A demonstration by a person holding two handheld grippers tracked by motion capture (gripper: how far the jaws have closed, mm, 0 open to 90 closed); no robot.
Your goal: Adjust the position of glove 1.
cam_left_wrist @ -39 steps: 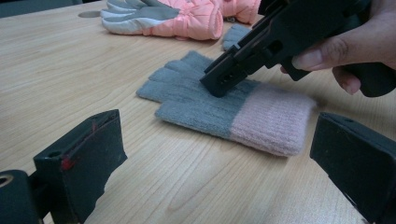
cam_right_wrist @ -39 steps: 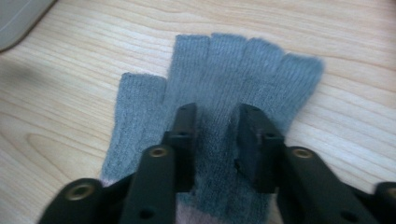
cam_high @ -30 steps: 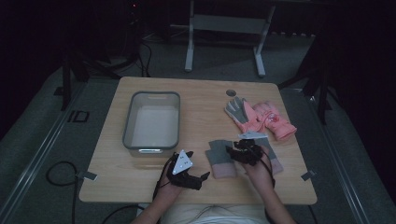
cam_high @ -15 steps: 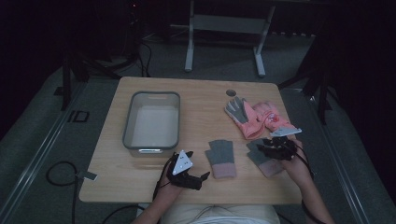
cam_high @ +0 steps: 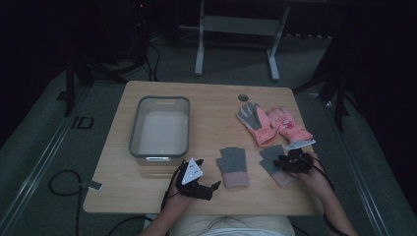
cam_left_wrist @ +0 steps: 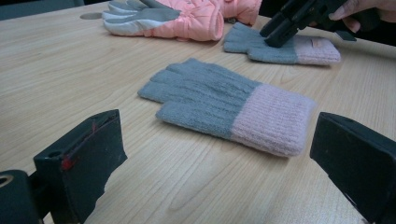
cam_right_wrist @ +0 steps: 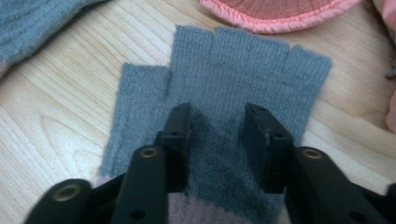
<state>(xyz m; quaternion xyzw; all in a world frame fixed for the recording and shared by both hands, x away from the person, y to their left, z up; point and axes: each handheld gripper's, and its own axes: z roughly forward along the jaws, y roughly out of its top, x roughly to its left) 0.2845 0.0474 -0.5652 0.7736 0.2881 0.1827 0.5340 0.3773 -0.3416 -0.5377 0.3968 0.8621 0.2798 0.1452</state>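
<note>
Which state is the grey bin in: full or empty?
Empty: the grey bin shows only its bare pale floor, and the gloves lie outside on the table.

On the table (cam_high: 206,103), the bin (cam_high: 160,129) lies left, two knit gloves (cam_high: 232,166) near the front, padded gloves (cam_high: 273,123) behind them.

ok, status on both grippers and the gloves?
Left gripper open, idle. Right gripper jaws just closing, pressing down on right grey glove. Nothing in the way.
</note>
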